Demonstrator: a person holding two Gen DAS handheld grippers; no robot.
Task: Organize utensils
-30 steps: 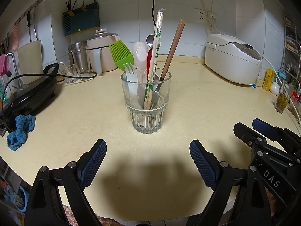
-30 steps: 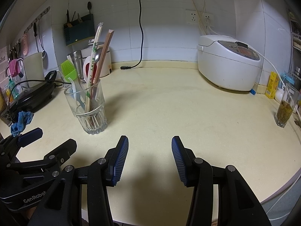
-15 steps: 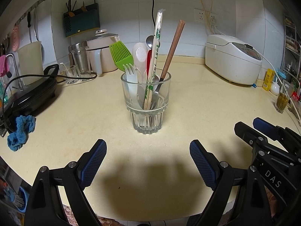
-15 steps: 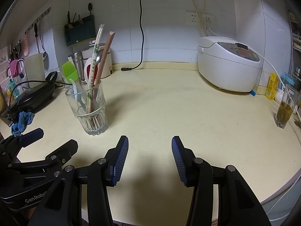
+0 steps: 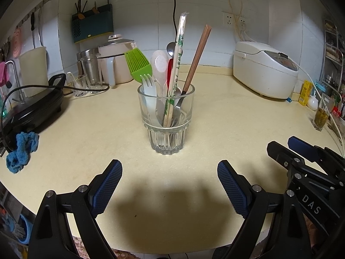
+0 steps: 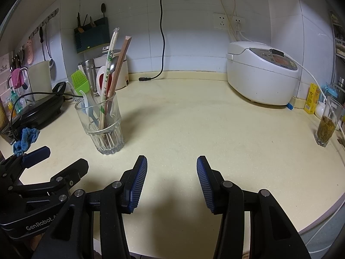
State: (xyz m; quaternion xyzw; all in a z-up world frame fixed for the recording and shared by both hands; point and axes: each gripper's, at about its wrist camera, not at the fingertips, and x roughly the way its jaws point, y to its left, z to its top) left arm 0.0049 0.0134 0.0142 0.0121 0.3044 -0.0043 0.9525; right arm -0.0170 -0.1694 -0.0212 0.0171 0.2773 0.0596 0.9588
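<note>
A clear glass tumbler stands upright on the cream counter. It holds several utensils: a green silicone brush, a white fork, a white spoon, wrapped chopsticks and brown chopsticks. My left gripper is open and empty, just in front of the glass. My right gripper is open and empty over bare counter, to the right of the glass. Each gripper shows in the other's view.
A white rice cooker sits at the back right. A black electric griddle and a blue cloth lie at the left. A glass of tea stands at the right edge. A pot and steel cup stand at the back left.
Almost nothing has changed. The right wrist view has shifted slightly, so the glass looks a little nearer. Both grippers stay open.
</note>
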